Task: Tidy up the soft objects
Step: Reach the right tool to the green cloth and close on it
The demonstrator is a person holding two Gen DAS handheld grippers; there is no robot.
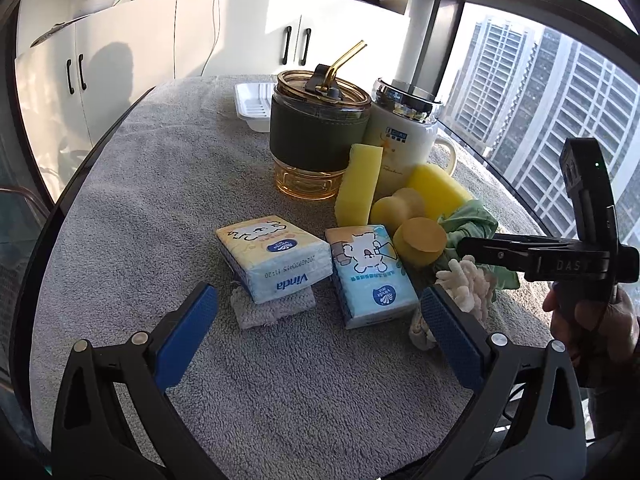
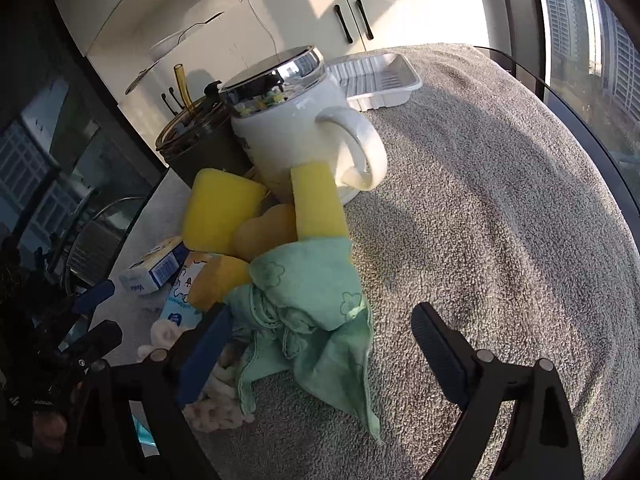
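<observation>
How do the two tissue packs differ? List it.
The yellow pack rests tilted on a folded grey cloth; the blue pack lies on the towel.
The yellow pack shows its white Vinda side; the blue pack shows only its printed top.
Both carry a cartoon animal and sit before the left claw.

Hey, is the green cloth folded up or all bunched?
Bunched. The green cloth lies crumpled in loose folds beside the yellow sponges, one corner trailing over the gray towel.
</observation>
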